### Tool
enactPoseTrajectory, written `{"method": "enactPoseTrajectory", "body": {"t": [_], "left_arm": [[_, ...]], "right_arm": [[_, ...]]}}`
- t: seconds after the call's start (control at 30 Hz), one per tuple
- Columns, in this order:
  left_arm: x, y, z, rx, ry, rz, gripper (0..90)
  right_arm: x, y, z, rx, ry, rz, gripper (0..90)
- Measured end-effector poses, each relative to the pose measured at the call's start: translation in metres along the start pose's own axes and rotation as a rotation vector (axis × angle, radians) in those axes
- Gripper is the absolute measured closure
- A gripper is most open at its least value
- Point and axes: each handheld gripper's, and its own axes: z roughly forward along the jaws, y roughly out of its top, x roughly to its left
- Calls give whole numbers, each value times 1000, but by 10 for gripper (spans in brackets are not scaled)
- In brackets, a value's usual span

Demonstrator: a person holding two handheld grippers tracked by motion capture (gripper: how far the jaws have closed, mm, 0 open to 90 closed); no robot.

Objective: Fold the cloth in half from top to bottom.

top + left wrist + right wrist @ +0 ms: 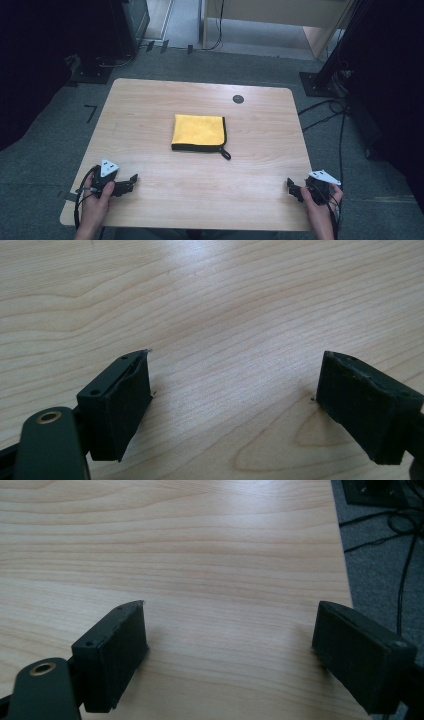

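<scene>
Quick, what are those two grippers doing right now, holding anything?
Left gripper: open, holding nothing.
Right gripper: open, holding nothing.

Soft even light, slight blur

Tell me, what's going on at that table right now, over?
Left gripper and right gripper open, holding nothing, at the near corners. Folded yellow cloth lies untouched mid-table. Nothing between grippers and cloth.
</scene>
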Motion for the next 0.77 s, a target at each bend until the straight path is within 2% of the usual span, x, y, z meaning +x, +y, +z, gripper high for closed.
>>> {"method": "enactPoseTrajectory", "body": {"t": [0.1, 0.77], "left_arm": [[0, 0, 0, 0, 0, 0, 137], [0, 1, 1, 0, -1, -2, 131]], "right_arm": [[2, -3, -1, -21, 2, -5, 133], [3, -4, -2, -19, 2, -3, 132]]}}
